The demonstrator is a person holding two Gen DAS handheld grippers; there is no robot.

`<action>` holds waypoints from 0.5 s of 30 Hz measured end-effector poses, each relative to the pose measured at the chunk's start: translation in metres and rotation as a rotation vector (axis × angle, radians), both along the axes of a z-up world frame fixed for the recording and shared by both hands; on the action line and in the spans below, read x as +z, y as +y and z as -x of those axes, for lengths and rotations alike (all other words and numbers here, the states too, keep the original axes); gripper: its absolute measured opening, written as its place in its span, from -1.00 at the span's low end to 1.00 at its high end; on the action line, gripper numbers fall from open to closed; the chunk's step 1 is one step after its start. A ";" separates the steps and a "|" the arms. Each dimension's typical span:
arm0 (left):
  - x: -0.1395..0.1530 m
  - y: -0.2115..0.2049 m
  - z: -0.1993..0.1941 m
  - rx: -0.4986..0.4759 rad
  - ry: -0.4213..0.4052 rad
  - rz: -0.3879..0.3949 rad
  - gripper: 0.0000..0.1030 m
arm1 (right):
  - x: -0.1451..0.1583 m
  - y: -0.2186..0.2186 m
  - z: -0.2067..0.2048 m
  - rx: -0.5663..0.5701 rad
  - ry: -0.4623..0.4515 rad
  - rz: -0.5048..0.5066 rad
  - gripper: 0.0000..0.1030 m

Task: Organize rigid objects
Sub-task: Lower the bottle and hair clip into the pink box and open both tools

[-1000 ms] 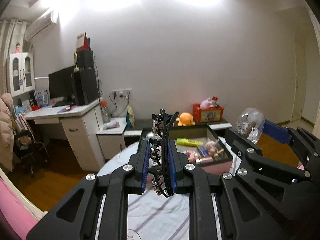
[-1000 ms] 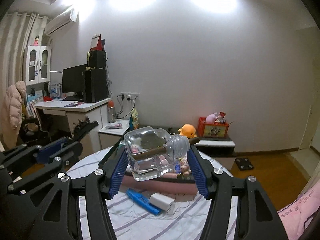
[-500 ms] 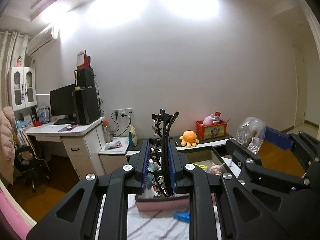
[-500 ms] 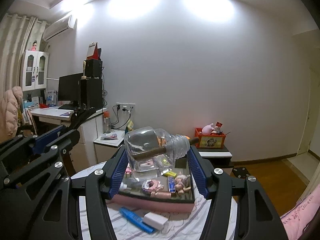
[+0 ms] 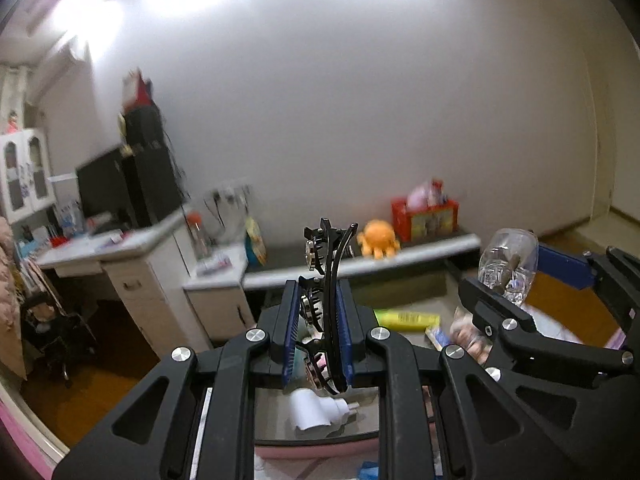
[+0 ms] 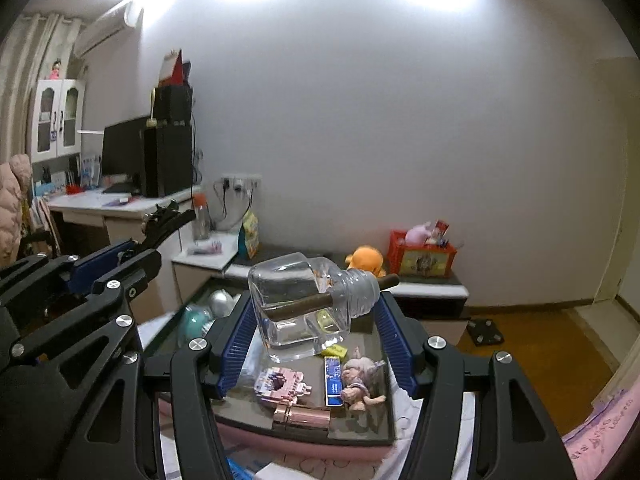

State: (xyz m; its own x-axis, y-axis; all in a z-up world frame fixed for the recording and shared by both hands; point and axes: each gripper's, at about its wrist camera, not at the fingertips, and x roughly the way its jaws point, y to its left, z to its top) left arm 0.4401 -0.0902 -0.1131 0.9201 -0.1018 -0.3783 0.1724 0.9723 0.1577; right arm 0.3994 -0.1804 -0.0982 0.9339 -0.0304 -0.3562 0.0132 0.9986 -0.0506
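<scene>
**Two grippers held above an open storage box**

The right gripper (image 6: 316, 320) clamps a clear square glass bottle (image 6: 304, 304) lying sideways, a brown stick through its neck. The left gripper (image 5: 318, 332) is clenched on a black toothed hair clip (image 5: 326, 280), standing upright. Below both lies the pink-edged box (image 6: 280, 438), holding a small doll (image 6: 362, 380), a pink block figure (image 6: 282, 384) and a white plug (image 5: 316, 408) — little bare floor remains. Bedding borders the box's right side.

The right hand-held gripper (image 6: 316, 336) clamps a clear glass bottle (image 6: 308, 304) above the pink-rimmed tray (image 6: 304, 446).
</scene>
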 end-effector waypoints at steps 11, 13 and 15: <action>-0.076 -0.009 -0.075 0.030 0.225 -0.053 -0.60 | -0.071 -0.003 -0.079 0.017 0.254 0.042 0.20; -0.078 -0.008 -0.075 0.057 0.218 -0.064 -0.38 | -0.076 -0.006 -0.083 0.018 0.269 0.024 0.20; -0.075 0.000 -0.078 0.070 0.213 -0.041 0.05 | -0.079 -0.012 -0.085 0.026 0.273 -0.010 0.22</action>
